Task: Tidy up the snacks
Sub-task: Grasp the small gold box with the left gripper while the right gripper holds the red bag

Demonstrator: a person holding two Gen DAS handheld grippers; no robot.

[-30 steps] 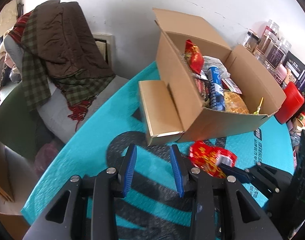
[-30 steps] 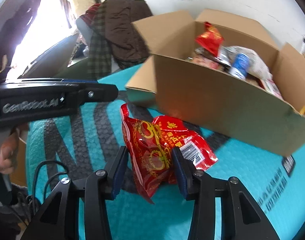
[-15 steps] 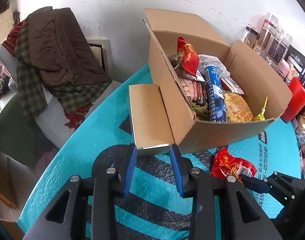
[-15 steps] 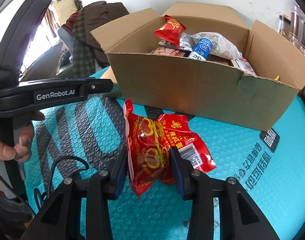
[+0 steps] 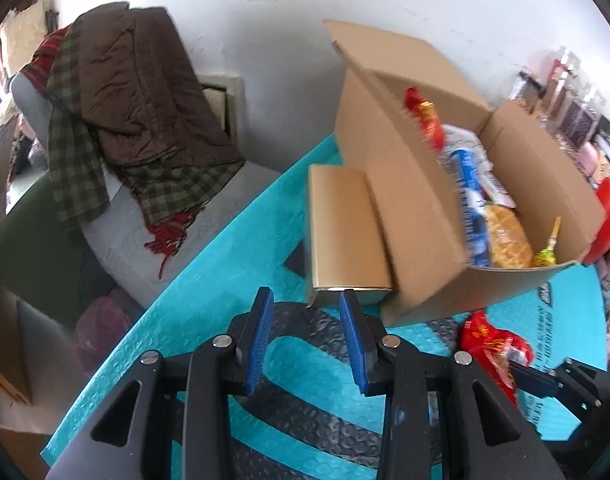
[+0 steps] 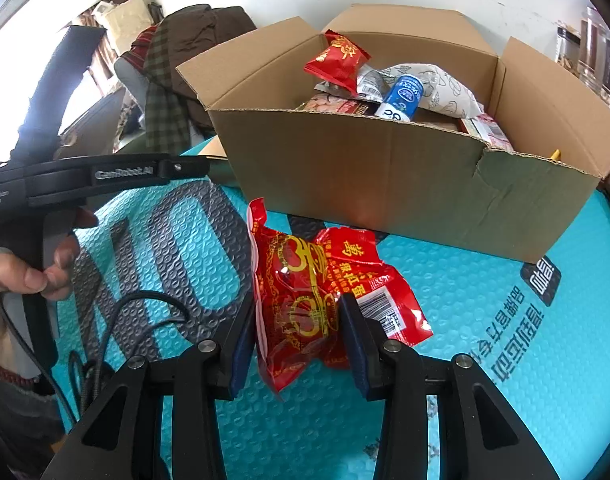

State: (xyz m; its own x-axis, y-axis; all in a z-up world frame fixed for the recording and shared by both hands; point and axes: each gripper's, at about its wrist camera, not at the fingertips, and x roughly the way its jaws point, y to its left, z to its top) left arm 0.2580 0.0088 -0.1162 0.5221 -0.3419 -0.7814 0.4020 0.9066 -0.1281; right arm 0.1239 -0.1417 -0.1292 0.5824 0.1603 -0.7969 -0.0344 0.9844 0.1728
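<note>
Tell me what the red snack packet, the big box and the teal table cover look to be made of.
Red snack packet: glossy plastic film, probably; it crinkles and glints.
Big box: plain brown corrugated cardboard, matte; fluting shows along a torn edge.
Teal table cover: likely soft embossed foam or plastic, given its dimpled bubble texture.

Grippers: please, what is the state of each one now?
Left gripper: shut, holding nothing.
Right gripper: closed on the red snack packet.

Two downward wrist views — shared box point(image 5: 417, 216)
</note>
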